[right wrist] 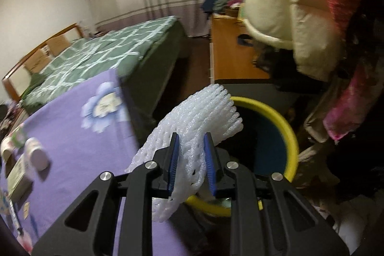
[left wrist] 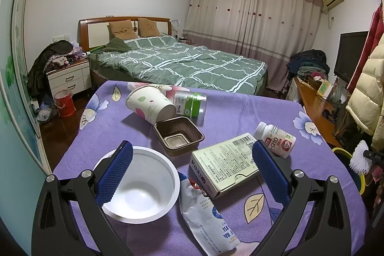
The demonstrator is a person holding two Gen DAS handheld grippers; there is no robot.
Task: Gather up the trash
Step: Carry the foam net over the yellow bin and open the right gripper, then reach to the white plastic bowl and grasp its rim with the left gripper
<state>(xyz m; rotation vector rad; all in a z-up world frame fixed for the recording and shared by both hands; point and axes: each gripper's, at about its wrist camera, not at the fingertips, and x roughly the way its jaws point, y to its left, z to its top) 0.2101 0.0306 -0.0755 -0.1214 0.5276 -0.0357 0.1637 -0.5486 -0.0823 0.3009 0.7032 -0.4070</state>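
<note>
My left gripper (left wrist: 192, 150) is open and empty above the purple tablecloth (left wrist: 240, 109). Between and around its fingers lie a white plastic bowl (left wrist: 141, 186), a brown plastic tray (left wrist: 178, 134), a pale cardboard box (left wrist: 228, 162), a white pouch (left wrist: 206, 215), a white pill bottle (left wrist: 276, 139), a paper cup (left wrist: 148, 106) on its side and a green-labelled jar (left wrist: 190, 103). My right gripper (right wrist: 190, 138) is shut on a white foam net (right wrist: 196, 119) and holds it over the yellow-rimmed bin (right wrist: 285, 126) beside the table. The foam net also shows in the left wrist view (left wrist: 358, 156).
A bed with a green checked quilt (left wrist: 182, 61) stands beyond the table. A wooden desk (right wrist: 230, 52) and hanging coats (right wrist: 288, 4) crowd the right side by the bin. A red bucket (left wrist: 64, 103) and a nightstand (left wrist: 69, 78) stand at the left.
</note>
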